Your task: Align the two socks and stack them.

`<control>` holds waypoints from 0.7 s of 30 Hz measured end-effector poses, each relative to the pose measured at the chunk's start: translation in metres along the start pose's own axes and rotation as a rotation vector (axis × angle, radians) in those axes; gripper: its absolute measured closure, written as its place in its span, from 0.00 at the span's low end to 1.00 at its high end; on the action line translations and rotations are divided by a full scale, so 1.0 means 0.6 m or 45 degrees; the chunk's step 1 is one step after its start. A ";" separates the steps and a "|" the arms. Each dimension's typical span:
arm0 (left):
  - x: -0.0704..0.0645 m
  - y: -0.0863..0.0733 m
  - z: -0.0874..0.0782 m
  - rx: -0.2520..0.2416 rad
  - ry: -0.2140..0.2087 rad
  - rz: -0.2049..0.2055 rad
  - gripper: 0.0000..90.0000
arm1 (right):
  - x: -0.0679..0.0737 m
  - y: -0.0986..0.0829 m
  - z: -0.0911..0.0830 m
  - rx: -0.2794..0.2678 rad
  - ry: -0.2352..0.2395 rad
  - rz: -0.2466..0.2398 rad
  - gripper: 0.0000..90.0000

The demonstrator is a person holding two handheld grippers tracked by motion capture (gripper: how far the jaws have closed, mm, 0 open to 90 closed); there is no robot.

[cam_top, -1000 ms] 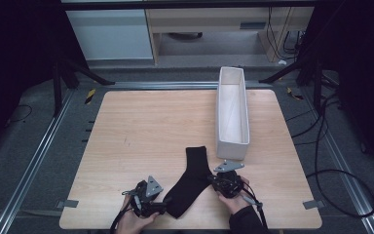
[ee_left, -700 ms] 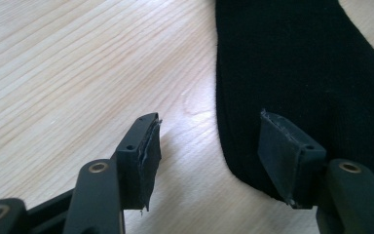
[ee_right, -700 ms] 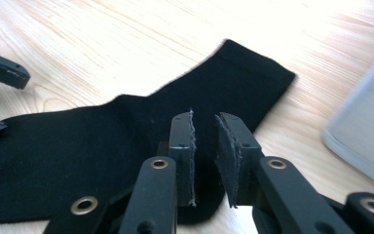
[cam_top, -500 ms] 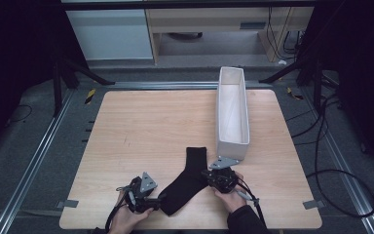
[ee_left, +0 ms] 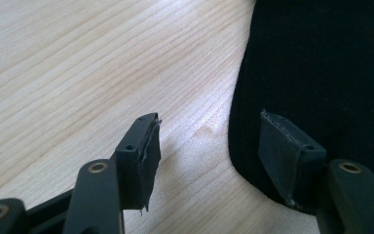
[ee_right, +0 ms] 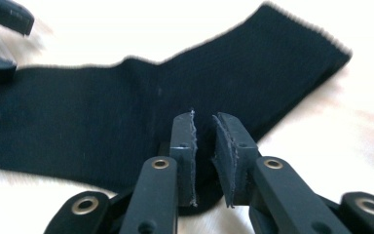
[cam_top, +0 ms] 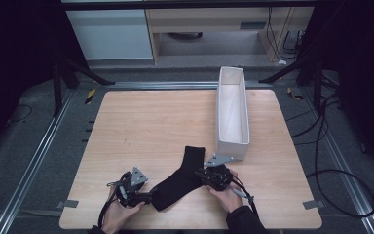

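Lying flat on the wooden table, a black sock sits near the front edge, at about 6 o'clock on the tabletop. It bends in the middle like an elbow. One end points up toward 12 o'clock, and the other end runs down toward 8 o'clock.

At the sock's 8 o'clock end is the left gripper, held in the person's left hand. In the left gripper view, the left gripper is wide open. One jaw is over the bare wood and the other is over the edge of the sock. The sock's rounded edge lies between the two jaws, and nothing is pinched.

At the bend, on the sock's 3 o'clock side, is the right gripper, held in the person's right hand. In the right gripper view, the right gripper is almost closed, with a thin gap between its jaws. The sock lies under and behind the jaws. I cannot tell if any cloth is caught in that gap.

A long white box stands at about 2 o'clock on the table, open at the top. Its near end is just beside the right gripper.
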State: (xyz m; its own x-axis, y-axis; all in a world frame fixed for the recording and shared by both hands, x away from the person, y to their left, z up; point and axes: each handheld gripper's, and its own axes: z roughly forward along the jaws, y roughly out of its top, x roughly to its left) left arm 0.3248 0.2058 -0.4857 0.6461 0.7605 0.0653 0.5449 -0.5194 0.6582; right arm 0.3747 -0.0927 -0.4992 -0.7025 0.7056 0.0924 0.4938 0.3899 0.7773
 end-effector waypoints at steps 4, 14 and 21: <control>0.002 -0.005 -0.015 -0.026 -0.016 -0.014 0.44 | -0.012 0.030 -0.001 -0.066 -0.031 -0.013 0.83; -0.005 -0.018 -0.020 -0.022 -0.062 0.010 0.44 | -0.055 0.074 0.031 -0.088 -0.141 0.000 0.75; -0.005 -0.019 -0.020 -0.016 -0.069 0.020 0.45 | -0.066 0.089 0.060 -0.058 -0.187 0.011 0.67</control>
State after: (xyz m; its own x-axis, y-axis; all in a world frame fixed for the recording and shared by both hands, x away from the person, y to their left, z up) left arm 0.3100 0.2142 -0.4843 0.6830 0.7296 0.0352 0.5276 -0.5260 0.6671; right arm 0.4472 -0.0786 -0.4836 -0.6144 0.7889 0.0095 0.4732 0.3588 0.8046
